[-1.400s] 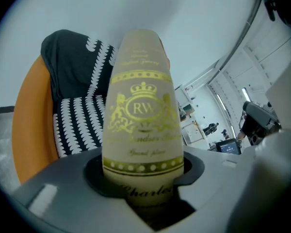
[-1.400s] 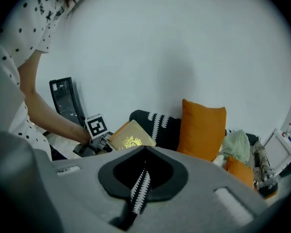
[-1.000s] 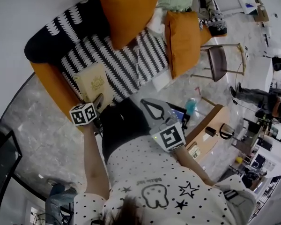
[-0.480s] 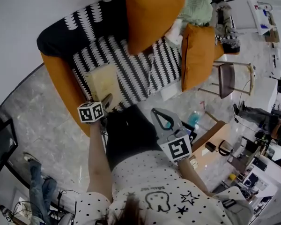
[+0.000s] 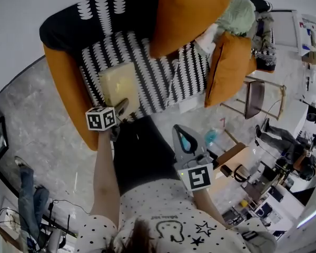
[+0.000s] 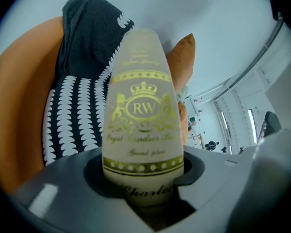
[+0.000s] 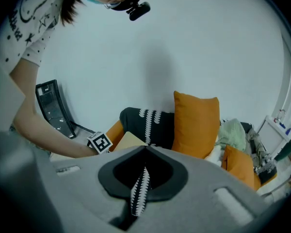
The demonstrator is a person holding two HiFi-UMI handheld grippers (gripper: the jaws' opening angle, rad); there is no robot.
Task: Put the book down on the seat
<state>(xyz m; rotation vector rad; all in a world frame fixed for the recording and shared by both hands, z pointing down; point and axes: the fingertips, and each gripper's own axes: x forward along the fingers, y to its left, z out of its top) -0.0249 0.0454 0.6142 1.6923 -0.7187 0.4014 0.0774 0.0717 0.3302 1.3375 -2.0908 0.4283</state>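
Observation:
A cream book [image 5: 118,86] with gold print lies flat over the black-and-white patterned seat [image 5: 158,73] of the sofa, near its orange front edge. My left gripper [image 5: 118,109] is shut on the book's near edge. In the left gripper view the book [image 6: 143,120] stands out from between the jaws of the left gripper [image 6: 145,198], with the seat behind it. I cannot tell whether the book touches the seat. My right gripper [image 5: 177,129] hangs beside the person's dark trousers, jaws together and nothing in them. In the right gripper view, the right gripper [image 7: 145,147] points at the sofa and the book [image 7: 131,141].
A large orange cushion [image 5: 187,12] leans on the sofa back, a second one [image 5: 231,70] at the right end, with a green cloth [image 5: 239,15] behind it. A stool [image 5: 255,96] stands right of the sofa. People [image 5: 284,146] stand by furniture at the right.
The left gripper has sunk with the book closer to the seat. The right gripper has drifted slightly beside the person's legs. The head view has shifted towards the sofa.

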